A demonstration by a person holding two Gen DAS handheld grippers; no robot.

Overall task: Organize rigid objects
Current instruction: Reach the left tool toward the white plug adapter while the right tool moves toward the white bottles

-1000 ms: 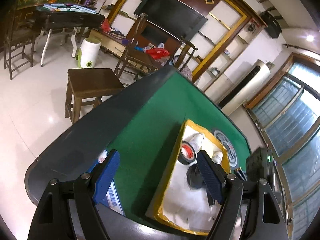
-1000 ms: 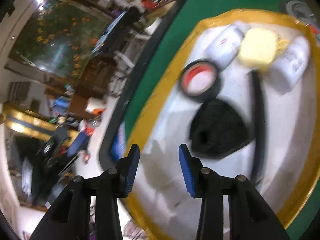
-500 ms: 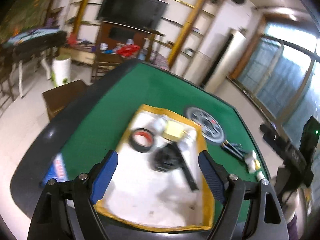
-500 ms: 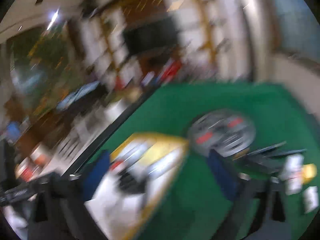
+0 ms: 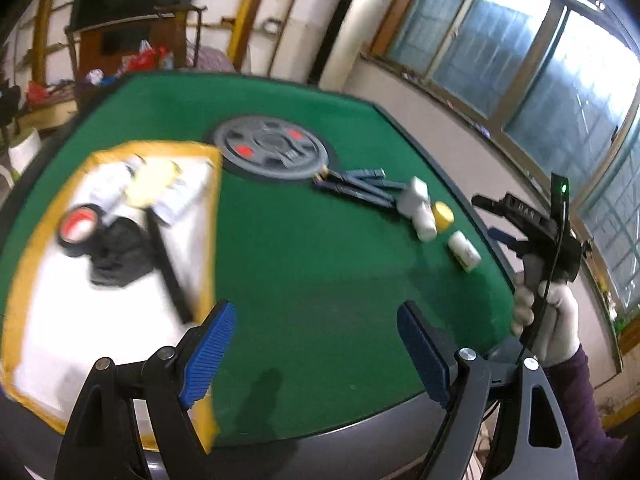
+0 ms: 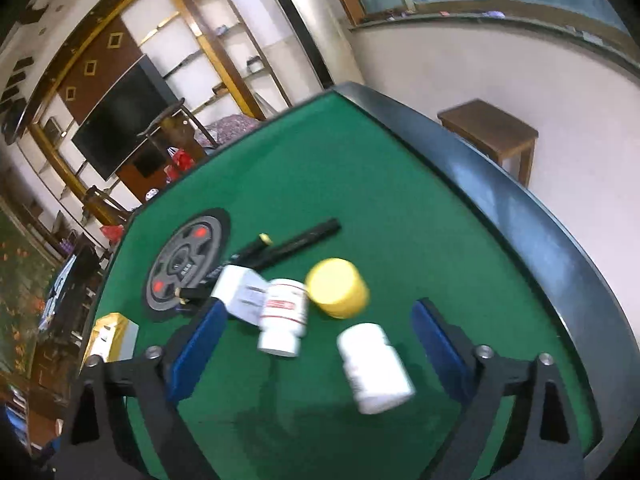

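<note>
A yellow-rimmed white tray (image 5: 48, 312) at the table's left holds a red tape roll (image 5: 78, 229), a black lump (image 5: 120, 252), a black stick, a yellow piece and white bottles. My left gripper (image 5: 316, 352) is open and empty over the green felt beside it. My right gripper (image 6: 316, 344) is open and empty, just short of two white bottles (image 6: 282, 316) (image 6: 374, 366), a yellow cap (image 6: 338, 288) and a white box (image 6: 242, 290). These also show in the left wrist view (image 5: 424, 210).
A grey weight plate (image 5: 272, 152) (image 6: 184, 264) lies mid-table with dark pens (image 5: 356, 186) (image 6: 296, 240) beside it. The table's black rim (image 6: 520, 216) curves close on the right. A wooden stool (image 6: 488, 128) stands beyond it.
Both grippers swung right, away from the tray. The right gripper left the tray and now faces the loose bottles; its jaws stand wider apart. The left view now takes in the table's middle.
</note>
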